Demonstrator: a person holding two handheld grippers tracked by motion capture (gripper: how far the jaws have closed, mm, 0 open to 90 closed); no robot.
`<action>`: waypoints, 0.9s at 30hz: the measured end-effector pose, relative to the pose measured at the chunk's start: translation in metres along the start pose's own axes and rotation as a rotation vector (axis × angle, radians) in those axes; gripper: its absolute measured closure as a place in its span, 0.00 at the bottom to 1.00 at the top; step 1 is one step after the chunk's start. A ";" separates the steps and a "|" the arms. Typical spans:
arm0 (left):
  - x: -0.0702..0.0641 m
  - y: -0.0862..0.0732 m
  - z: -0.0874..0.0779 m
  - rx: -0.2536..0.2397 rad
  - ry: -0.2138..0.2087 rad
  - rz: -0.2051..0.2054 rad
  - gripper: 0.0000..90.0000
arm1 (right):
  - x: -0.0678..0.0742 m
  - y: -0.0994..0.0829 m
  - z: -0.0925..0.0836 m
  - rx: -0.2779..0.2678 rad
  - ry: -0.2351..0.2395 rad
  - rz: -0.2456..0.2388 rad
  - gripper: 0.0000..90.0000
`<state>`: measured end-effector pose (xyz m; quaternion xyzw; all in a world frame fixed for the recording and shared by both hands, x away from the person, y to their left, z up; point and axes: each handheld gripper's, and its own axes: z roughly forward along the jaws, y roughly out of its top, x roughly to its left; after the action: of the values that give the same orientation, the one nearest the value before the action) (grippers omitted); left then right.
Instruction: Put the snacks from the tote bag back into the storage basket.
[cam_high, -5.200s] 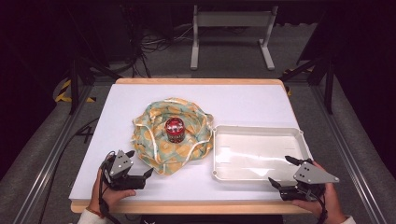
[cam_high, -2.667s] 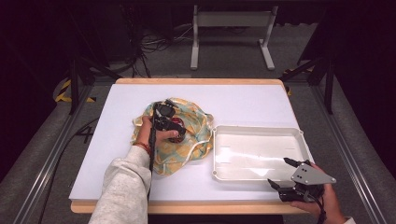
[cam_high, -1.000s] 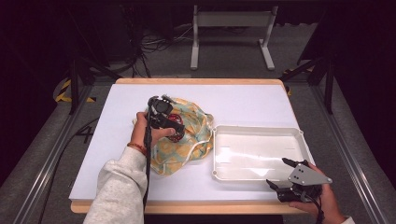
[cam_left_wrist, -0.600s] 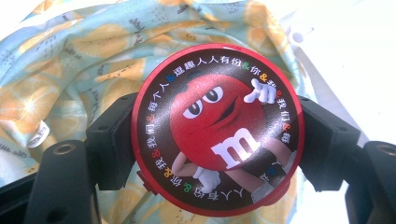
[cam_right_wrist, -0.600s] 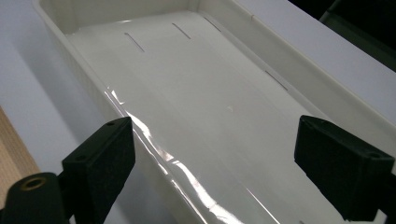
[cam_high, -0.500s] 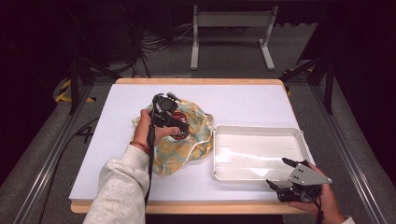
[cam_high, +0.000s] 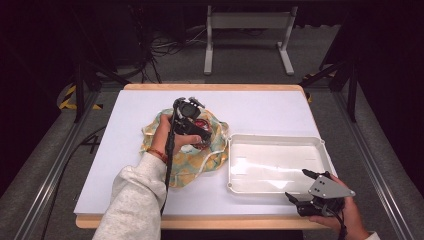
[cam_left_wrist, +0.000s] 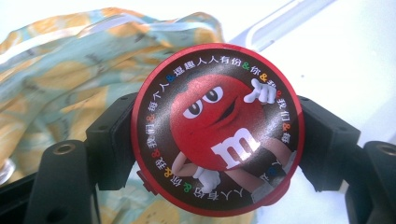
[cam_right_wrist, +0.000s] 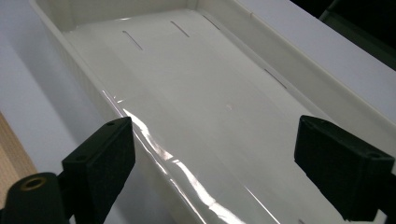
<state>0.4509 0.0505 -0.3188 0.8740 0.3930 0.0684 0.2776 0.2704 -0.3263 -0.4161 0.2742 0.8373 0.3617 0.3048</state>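
Left fingers (cam_left_wrist: 212, 154): clamping the round red candy tin (cam_left_wrist: 217, 128) at its two sides; lifting it just above the patterned cloth (cam_high: 187, 160)
Right fingers (cam_right_wrist: 233, 163): standing wide apart, gripping nothing; hovering over the near end of the white tray (cam_high: 320, 145)
Table (cam_high: 125, 150): carrying cloth and tray side by side
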 end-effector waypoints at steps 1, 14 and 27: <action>-0.003 0.001 0.001 0.000 -0.006 0.010 0.28 | 0.000 0.000 0.000 0.000 0.000 0.000 0.14; -0.036 0.014 0.008 0.007 -0.057 0.089 0.28 | 0.000 0.000 0.000 -0.001 0.002 0.000 0.14; -0.061 0.023 0.020 0.017 -0.102 0.139 0.28 | 0.000 0.000 -0.001 -0.002 -0.001 0.002 0.14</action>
<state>0.4315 -0.0145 -0.3172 0.9038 0.3174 0.0392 0.2843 0.2693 -0.3267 -0.4152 0.2749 0.8366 0.3628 0.3049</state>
